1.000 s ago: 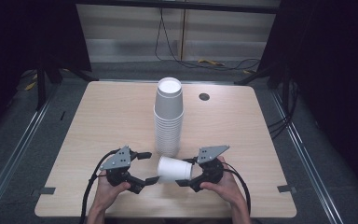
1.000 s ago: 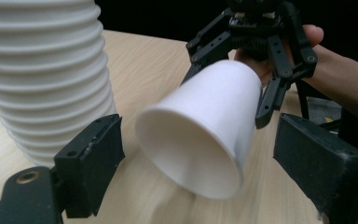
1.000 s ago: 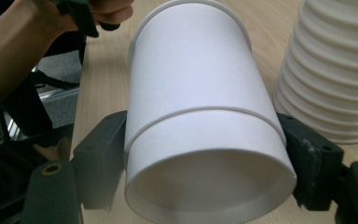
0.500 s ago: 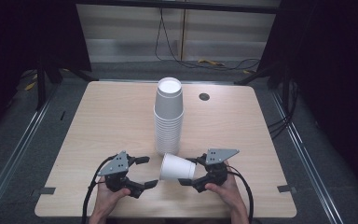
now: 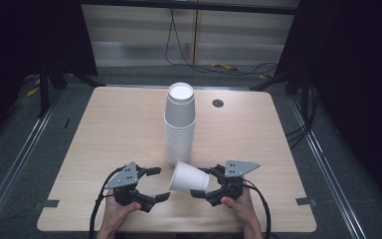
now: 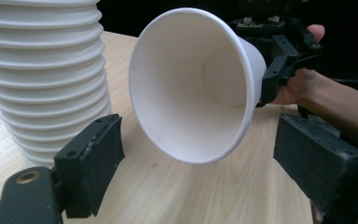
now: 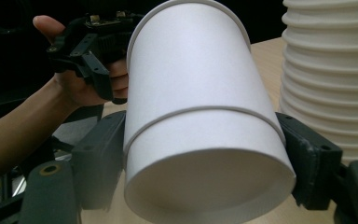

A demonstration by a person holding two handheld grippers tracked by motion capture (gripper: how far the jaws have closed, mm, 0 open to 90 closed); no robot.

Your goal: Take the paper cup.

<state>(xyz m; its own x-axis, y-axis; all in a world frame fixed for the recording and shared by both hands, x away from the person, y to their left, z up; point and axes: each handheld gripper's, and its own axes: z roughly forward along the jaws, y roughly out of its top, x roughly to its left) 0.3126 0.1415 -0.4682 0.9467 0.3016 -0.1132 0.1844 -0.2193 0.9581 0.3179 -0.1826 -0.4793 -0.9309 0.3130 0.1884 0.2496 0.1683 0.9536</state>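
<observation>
**Single cup held sideways at the worktop's near edge**

The right tool (image 5: 202,185) grips a white paper cup (image 5: 189,177) near its base — jaws pressed on both sides, cup lying level with its mouth toward nine o'clock. The left tool (image 5: 154,184) stands just beside that mouth, jaws apart and holding nothing. At twelve o'clock from the cup rises the cup stack (image 5: 179,124) on the worktop (image 5: 109,129) — close behind, not touching.

Left gripper (image 5: 153,184) jaws apart, right gripper (image 5: 201,182) jaws clamped.
</observation>
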